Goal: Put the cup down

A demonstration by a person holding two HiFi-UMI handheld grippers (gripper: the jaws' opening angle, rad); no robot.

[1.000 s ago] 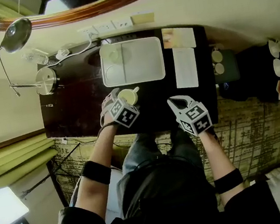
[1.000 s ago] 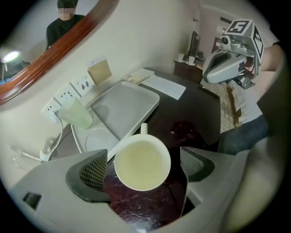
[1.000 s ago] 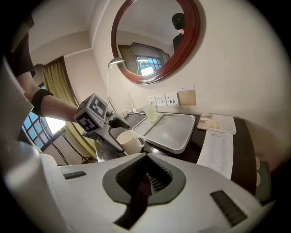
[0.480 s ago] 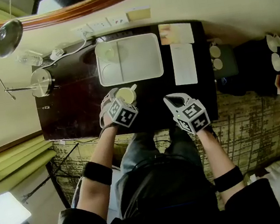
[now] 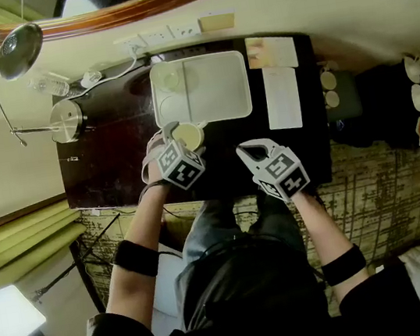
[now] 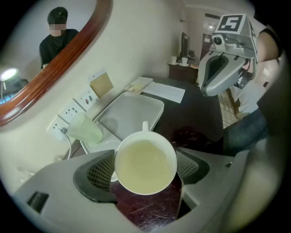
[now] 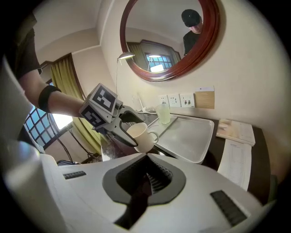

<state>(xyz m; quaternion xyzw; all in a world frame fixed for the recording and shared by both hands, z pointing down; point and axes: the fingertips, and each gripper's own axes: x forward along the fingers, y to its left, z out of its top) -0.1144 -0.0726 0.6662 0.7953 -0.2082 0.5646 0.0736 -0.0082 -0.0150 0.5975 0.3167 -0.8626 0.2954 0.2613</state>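
Observation:
A white cup with a pale inside and a small handle hangs a little above the dark table, by the front edge of the white tray. My left gripper is shut on the cup. Its jaws have just been closing, and a mesh pad presses on each side of the cup. In the right gripper view the cup is held slightly tilted. My right gripper hovers over the table to the cup's right, shut with nothing in it.
A pale green plastic cup stands in the tray's far left corner. Papers lie right of the tray. A desk lamp and a metal pot are at the table's left, with wall sockets behind.
My left gripper's jaws drew in on the cup and carried it up and towards the tray's front edge. My right gripper drifted left towards it.

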